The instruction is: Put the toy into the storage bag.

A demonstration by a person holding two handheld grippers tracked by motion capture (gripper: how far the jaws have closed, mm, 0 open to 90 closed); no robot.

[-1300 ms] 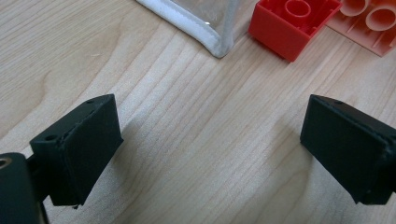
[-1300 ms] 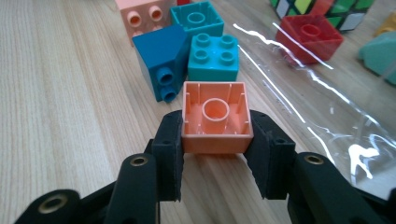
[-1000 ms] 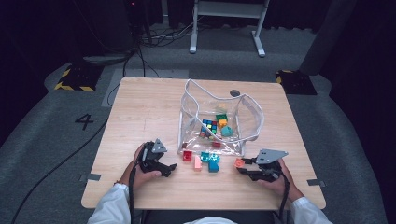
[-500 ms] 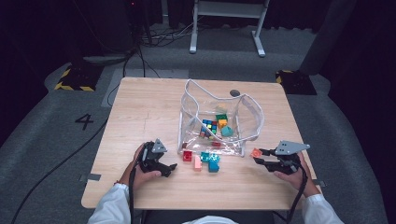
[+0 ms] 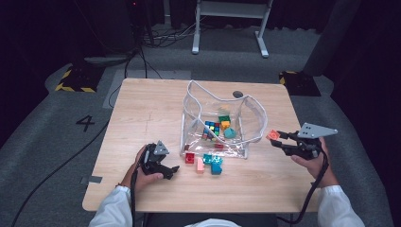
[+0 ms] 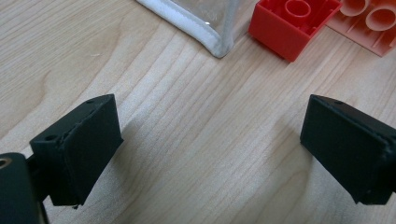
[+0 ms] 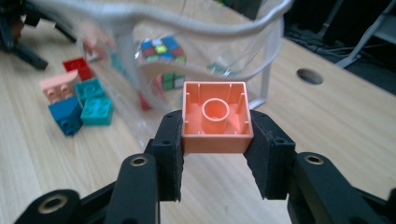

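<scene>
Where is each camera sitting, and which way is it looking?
High view: above the person's side, looking forward and down at the table; both forearms show, with the left gripper and right gripper.
Left gripper view: rides the left gripper, looking down at wood between its open jaws.
Right gripper view: rides the right gripper, facing the clear bag; its jaws clamp an orange brick.
Shared: the red brick shows in all three.
</scene>
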